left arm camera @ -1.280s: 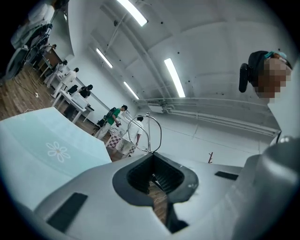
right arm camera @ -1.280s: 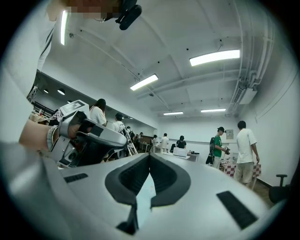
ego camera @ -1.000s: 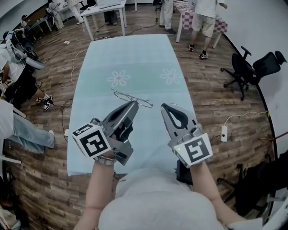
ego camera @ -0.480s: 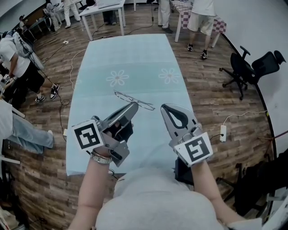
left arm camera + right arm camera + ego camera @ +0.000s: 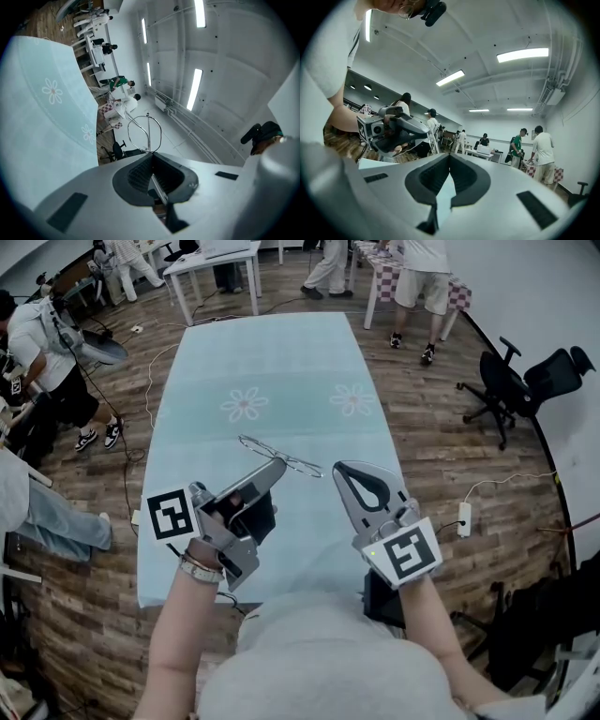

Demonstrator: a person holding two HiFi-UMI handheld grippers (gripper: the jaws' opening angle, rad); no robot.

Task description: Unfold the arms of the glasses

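Note:
The thin wire-framed glasses (image 5: 281,455) hang just above the pale blue table (image 5: 272,362), near its front middle. My left gripper (image 5: 277,464) is shut on the glasses. In the left gripper view one wire lens rim (image 5: 145,133) sticks out past the jaw tips and a thin metal arm runs back between the pads. My right gripper (image 5: 339,468) hovers a little to the right of the glasses, shut with nothing in it. The right gripper view shows its jaws (image 5: 450,156) meeting, with the left gripper (image 5: 393,129) off to the left.
The tablecloth has two flower prints (image 5: 244,404). A black office chair (image 5: 516,381) stands on the wood floor at the right, and a power strip (image 5: 466,518) lies nearer. Several people stand at the far end and at the left, by a white table (image 5: 220,263).
My left gripper has rolled about its own line, so its marker cube has swung left, and the glasses turned with it. The right gripper has stayed put.

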